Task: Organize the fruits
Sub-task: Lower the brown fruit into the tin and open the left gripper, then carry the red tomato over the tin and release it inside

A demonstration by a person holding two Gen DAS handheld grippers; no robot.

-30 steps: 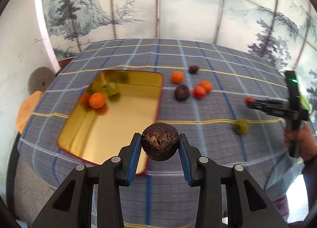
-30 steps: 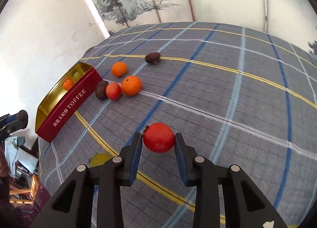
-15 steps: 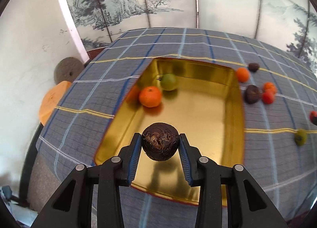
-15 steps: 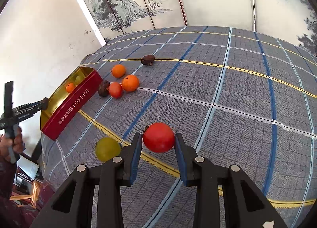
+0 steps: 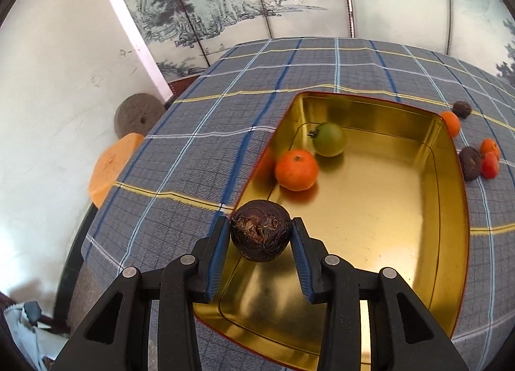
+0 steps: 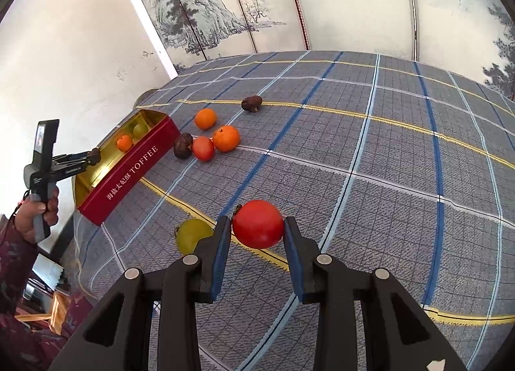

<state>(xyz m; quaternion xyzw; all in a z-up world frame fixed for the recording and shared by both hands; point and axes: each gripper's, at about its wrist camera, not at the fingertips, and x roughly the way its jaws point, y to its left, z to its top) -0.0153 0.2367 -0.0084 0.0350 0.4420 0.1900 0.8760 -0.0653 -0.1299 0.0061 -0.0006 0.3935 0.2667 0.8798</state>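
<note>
Over the near corner of the gold tin (image 5: 450, 210), a dark wrinkled fruit (image 5: 261, 231) is pinched between the pads of the left gripper (image 5: 261, 235), clear of the tin floor. An orange (image 5: 296, 169) and a green tomato (image 5: 329, 139) are already seated at the tin's far side. A red tomato (image 6: 258, 223) is clamped in the right gripper (image 6: 257, 232), held above the checked cloth (image 6: 386, 161), well apart from the tin. A green fruit (image 6: 193, 234) is left on the cloth just beside the right gripper; more fruit is clustered near the tin's red wall (image 6: 128, 174).

Handling, judged: dark fruit is light, round, shell likely stiff but wrinkled, so grip across the widest middle is preferred. Rolling is expected on the slick metal floor, so low release is advised. Red tomato is smooth and soft-skinned; bruising is risked if squeezed harder.
</note>
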